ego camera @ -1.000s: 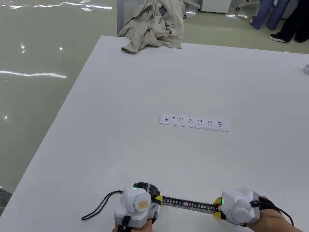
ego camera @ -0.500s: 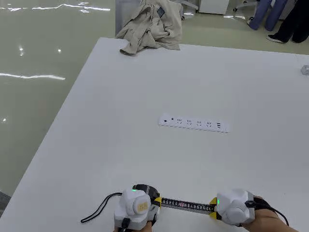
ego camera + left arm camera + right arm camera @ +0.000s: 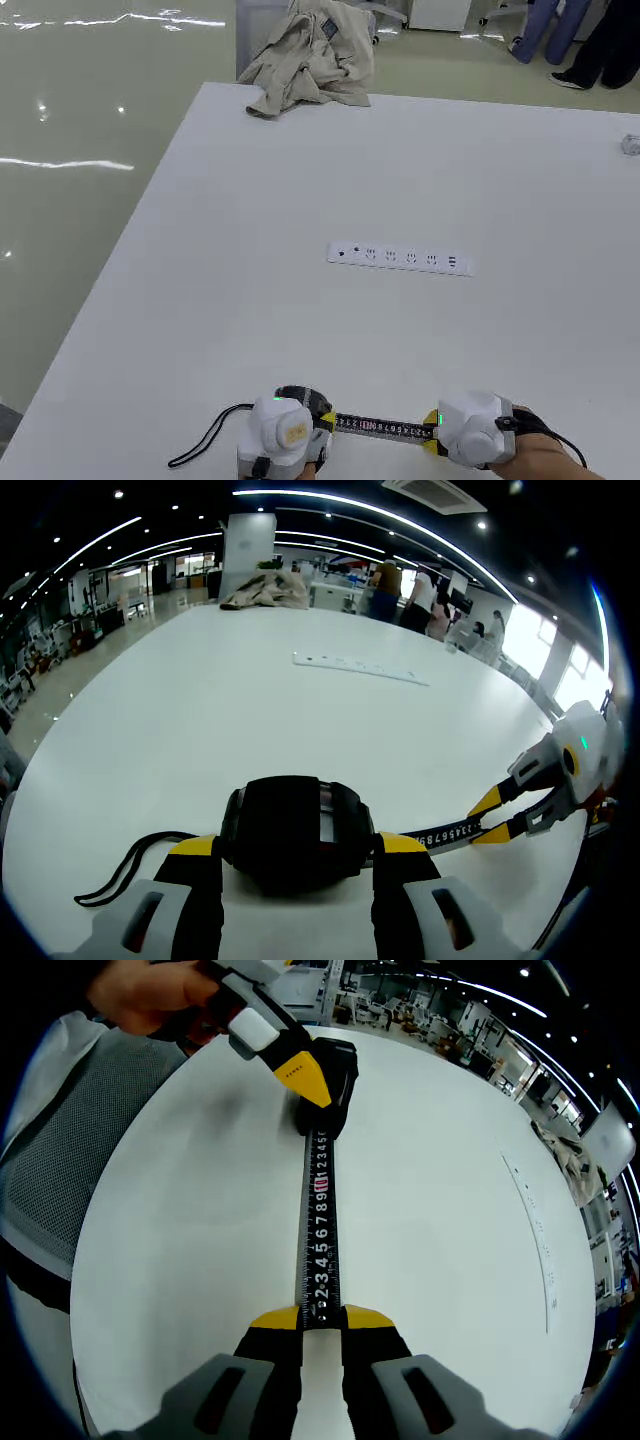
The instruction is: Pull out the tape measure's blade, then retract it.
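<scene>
Left gripper [image 3: 298,846] grips tape measure case [image 3: 295,815]. In head view, blade [image 3: 320,1210] runs from case to 3 o'clock, tip pinched in right gripper [image 3: 322,1318]. Blade nrs clear in right gripper view, blurred in head view.

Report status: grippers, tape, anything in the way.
Left gripper shut on case. Right gripper shut on blade. Blade partly out, along table. Power strip far off.

We read white numerals 2 through 9 on the black blade [image 3: 320,1230], running away from the near end. A red figure follows, probably 10.
</scene>
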The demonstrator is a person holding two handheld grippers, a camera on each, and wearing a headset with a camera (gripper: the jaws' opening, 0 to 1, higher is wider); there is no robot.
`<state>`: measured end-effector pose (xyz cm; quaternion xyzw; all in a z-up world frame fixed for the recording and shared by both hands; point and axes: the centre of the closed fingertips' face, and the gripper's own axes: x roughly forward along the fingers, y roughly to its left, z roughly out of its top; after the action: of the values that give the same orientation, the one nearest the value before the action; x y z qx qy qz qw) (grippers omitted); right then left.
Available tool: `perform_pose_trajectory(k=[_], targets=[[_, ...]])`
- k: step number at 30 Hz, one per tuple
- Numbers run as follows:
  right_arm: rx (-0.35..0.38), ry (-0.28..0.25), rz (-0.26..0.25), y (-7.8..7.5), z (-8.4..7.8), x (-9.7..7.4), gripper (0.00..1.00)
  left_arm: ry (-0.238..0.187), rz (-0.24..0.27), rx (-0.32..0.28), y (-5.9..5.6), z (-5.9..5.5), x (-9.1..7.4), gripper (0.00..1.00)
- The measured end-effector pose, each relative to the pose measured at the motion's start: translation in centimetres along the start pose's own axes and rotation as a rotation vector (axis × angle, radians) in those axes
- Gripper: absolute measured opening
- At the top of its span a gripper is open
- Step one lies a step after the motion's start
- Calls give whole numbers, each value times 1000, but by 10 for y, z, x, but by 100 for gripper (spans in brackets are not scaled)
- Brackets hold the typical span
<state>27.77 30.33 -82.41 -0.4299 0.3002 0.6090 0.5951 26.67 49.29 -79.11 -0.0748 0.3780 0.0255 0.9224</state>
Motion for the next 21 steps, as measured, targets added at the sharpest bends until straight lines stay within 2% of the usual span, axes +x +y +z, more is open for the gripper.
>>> perform_pose_trajectory(k=[21], targets=[[-6, -16, -2, -1, 16, 8, 14, 2, -1, 0, -1, 0, -1, 57]])
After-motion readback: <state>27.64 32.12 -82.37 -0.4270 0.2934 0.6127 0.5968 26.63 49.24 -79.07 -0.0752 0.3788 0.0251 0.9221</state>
